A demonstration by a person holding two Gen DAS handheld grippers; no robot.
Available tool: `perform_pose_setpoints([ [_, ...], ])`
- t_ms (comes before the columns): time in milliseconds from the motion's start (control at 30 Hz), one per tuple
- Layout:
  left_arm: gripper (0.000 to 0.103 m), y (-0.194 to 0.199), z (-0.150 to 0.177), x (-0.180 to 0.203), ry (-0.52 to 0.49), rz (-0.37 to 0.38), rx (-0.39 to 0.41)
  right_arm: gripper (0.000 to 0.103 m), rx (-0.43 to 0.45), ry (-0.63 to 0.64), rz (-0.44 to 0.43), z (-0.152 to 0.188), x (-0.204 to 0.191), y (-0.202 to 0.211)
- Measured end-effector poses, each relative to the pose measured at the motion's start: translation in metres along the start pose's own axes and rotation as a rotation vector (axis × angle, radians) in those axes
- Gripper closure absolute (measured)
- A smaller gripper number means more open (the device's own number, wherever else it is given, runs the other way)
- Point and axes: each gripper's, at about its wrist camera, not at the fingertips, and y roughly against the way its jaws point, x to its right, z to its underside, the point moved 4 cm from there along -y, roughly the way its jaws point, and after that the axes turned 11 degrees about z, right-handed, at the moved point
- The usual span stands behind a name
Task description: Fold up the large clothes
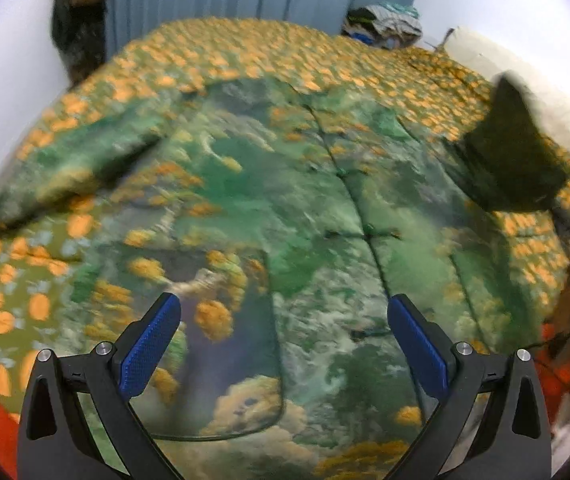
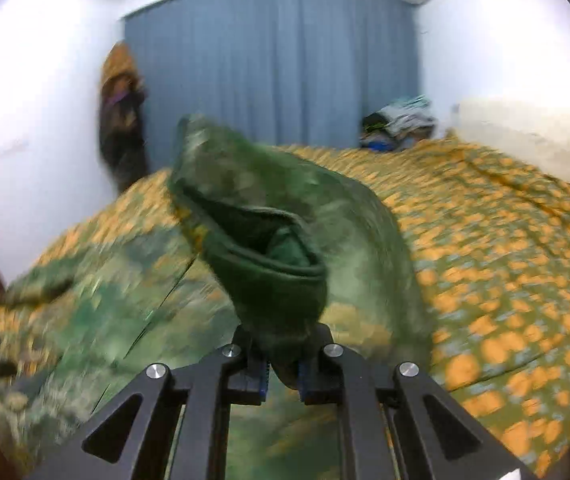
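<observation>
Sleeve fold under way: right hand-held gripper (image 2: 283, 376) clamped on the jacket (image 1: 305, 208) cuff (image 2: 273, 280), left hand-held gripper (image 1: 285, 344) spread apart; next, lay the sleeve leftward across the body

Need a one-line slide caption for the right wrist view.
Right gripper shut on the green jacket's cuff, lifting the sleeve over the orange-flowered bedspread.

Green landscape-print jacket (image 1: 285, 208) on an olive bedspread (image 1: 365, 64) (orange blotches), blue curtain (image 2: 277, 60).
</observation>
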Motion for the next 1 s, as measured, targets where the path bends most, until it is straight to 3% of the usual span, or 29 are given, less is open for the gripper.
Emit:
perform_pose_setpoints([
  [100, 0.001, -0.011, 0.002, 0.005, 0.028, 0.112, -0.050, 0.089, -0.071, 0.057, -0.020, 0.029, -0.026, -0.013],
  [133, 0.001, -0.014, 0.002, 0.009, 0.032, 0.155, -0.066, 0.083, -0.136, 0.061, -0.057, 0.040, -0.034, -0.022],
  [233, 0.001, -0.023, -0.004, 0.021, 0.036, 0.265, -0.091, 0.035, -0.266, 0.027, -0.160, 0.059, -0.039, -0.032],
  [267, 0.001, -0.026, -0.007, 0.025, 0.039, 0.297, -0.100, 0.030, -0.267, 0.021, -0.170, 0.062, -0.039, -0.029],
  [467, 0.001, -0.068, -0.031, 0.063, 0.047, 0.442, -0.172, 0.029, -0.270, 0.041, -0.216, 0.071, -0.025, 0.015],
  [567, 0.004, -0.102, -0.032, 0.091, 0.022, 0.472, -0.237, 0.029, -0.257, 0.009, -0.205, 0.080, -0.005, 0.030],
  [600, 0.008, -0.114, -0.031, 0.096, 0.024, 0.469, -0.263, 0.029, -0.249, -0.005, -0.203, 0.081, 0.000, 0.037],
  [667, 0.030, -0.142, -0.024, 0.105, 0.066, 0.435, -0.324, 0.029, -0.231, -0.018, -0.199, 0.076, 0.006, 0.042],
  [733, 0.042, -0.153, -0.021, 0.110, 0.108, 0.424, -0.330, 0.029, -0.191, -0.015, -0.199, 0.072, 0.009, 0.048],
  [833, 0.091, -0.150, -0.023, 0.118, 0.135, 0.424, -0.313, 0.029, -0.146, -0.005, -0.183, 0.067, 0.010, 0.047],
  [900, 0.094, -0.142, -0.026, 0.121, 0.143, 0.420, -0.317, 0.029, -0.127, -0.013, -0.173, 0.064, 0.014, 0.047],
  [1000, 0.095, -0.119, -0.044, 0.132, 0.070, 0.424, -0.307, 0.029, -0.087, -0.069, -0.151, 0.052, 0.032, 0.047],
])
